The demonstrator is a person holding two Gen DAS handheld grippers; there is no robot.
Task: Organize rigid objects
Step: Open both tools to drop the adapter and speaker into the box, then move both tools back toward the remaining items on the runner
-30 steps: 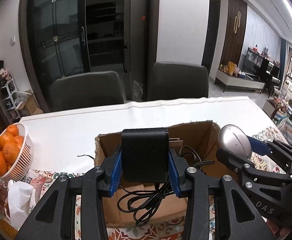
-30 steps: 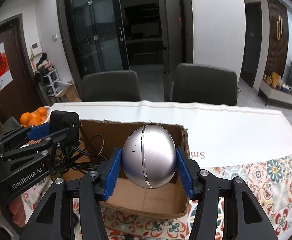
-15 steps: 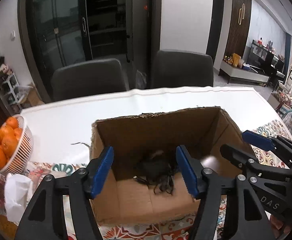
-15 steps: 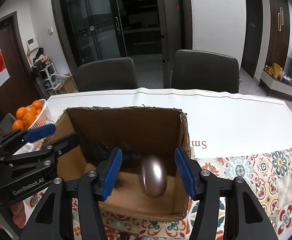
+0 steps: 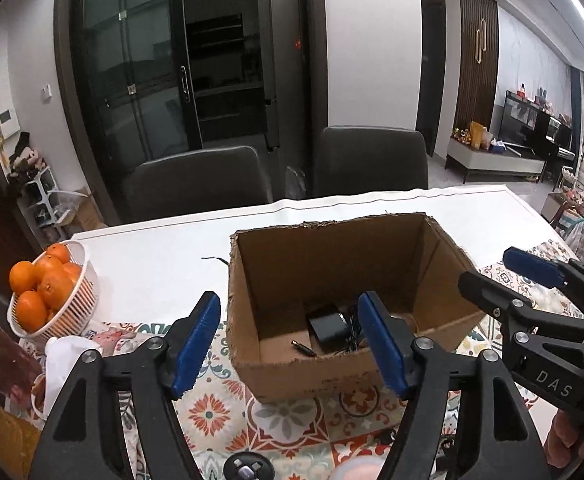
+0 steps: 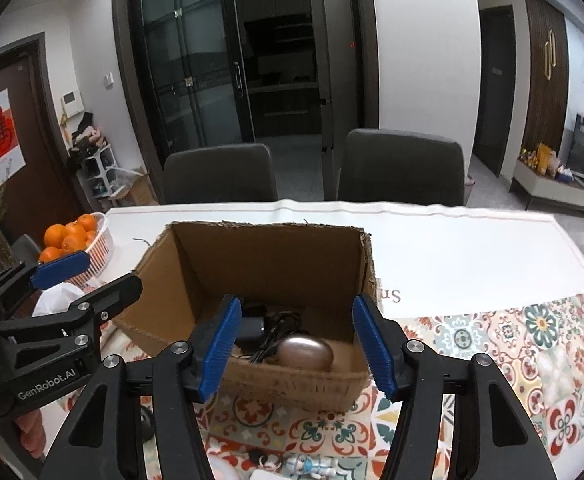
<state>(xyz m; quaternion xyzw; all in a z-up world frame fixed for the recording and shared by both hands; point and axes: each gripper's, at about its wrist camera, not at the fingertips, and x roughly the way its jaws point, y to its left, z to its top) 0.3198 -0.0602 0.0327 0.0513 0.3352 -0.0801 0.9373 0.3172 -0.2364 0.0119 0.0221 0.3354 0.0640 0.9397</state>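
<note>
You are in a home, at the dining end of an open living space. Two dark upholstered chairs (image 5: pixel 196 178) stand at the far side of the bench (image 5: pixel 164 252), which carries a basket of oranges (image 5: pixel 52 292) and a patterned tablecloth (image 6: pixel 532 344). Behind are dark glass sliding doors (image 6: pixel 196 80); to the right, a low sideboard (image 5: pixel 496 162) and a television (image 5: pixel 526 120).

White basket (image 5: pixel 86 294) of oranges (image 5: pixel 38 280) sits at the table's (image 5: pixel 164 248) left edge, two dark chairs (image 5: pixel 196 182) behind it, patterned tablecloth (image 6: pixel 532 340) up front.
</note>
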